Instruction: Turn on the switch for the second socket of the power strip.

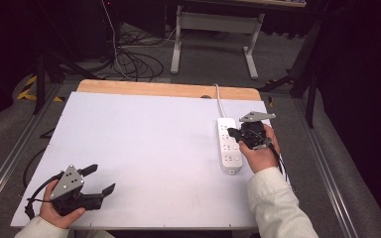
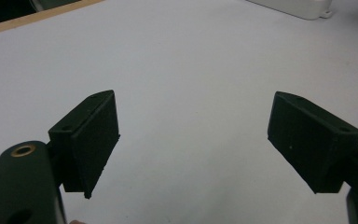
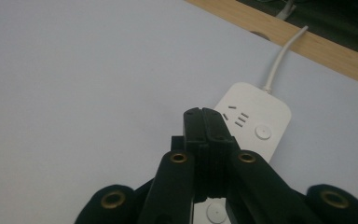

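Lying along the right part of the white table (image 1: 144,148), the power strip (image 1: 229,145) serves as the landmark for everything else: its cord (image 1: 219,101) runs off its far end toward the wooden far edge (image 1: 168,89) of the table, so the strip has been laid lengthwise with its sockets and push buttons facing up, where they can be reached from above. The right gripper (image 1: 234,133) is held directly over the strip, and in the right gripper view its jaws are seen clenched flat against each other with nothing between them, their joined tip (image 3: 203,122) poised above the strip's upper face, just short of a round button (image 3: 263,131). Such a closed tip is judged to be meant as a single blunt finger for pressing a switch rather than for grasping; whether it touches the plastic cannot be told. The left gripper (image 1: 100,181) is kept well apart from the strip, near the table's near left corner, its jaws spread wide over bare surface and grasping nothing, presumably parked so that it stays out of the way.
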`<state>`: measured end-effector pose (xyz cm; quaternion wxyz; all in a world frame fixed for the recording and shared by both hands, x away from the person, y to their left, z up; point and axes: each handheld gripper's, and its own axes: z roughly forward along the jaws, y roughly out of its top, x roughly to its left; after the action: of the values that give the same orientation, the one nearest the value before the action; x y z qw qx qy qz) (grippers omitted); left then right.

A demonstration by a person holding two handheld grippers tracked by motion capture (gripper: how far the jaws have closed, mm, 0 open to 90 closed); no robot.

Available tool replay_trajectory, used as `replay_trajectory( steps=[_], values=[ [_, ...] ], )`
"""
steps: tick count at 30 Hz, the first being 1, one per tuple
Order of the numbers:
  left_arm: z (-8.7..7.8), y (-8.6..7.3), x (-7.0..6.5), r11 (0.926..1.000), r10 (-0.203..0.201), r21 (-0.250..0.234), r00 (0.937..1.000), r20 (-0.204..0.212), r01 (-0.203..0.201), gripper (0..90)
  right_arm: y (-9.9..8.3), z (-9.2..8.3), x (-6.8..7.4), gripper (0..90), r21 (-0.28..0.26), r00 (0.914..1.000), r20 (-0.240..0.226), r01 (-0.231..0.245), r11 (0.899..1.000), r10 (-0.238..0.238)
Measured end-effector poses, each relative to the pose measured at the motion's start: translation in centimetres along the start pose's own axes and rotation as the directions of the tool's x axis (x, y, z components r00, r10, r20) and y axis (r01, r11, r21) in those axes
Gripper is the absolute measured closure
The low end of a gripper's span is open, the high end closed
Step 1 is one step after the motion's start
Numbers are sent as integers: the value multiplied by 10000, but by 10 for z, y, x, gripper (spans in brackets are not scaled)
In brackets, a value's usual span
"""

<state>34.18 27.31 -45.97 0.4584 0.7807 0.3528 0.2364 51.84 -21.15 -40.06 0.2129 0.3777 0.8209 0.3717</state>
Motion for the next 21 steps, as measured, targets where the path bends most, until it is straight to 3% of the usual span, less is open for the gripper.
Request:
replay_trajectory(
  steps=[9, 21],
  values=[
    [0, 0, 0, 10000, 3, 36, 10000, -17, -3, 172, -10, 17, -17, 900, 346, 9996, 217, -203, 9992, 195],
    [1, 0, 0, 10000, -34, 44, 10000, 7, 34, 172, -18, 31, -26, 900, 684, 9985, 479, -297, 9972, 265]
  ],
)
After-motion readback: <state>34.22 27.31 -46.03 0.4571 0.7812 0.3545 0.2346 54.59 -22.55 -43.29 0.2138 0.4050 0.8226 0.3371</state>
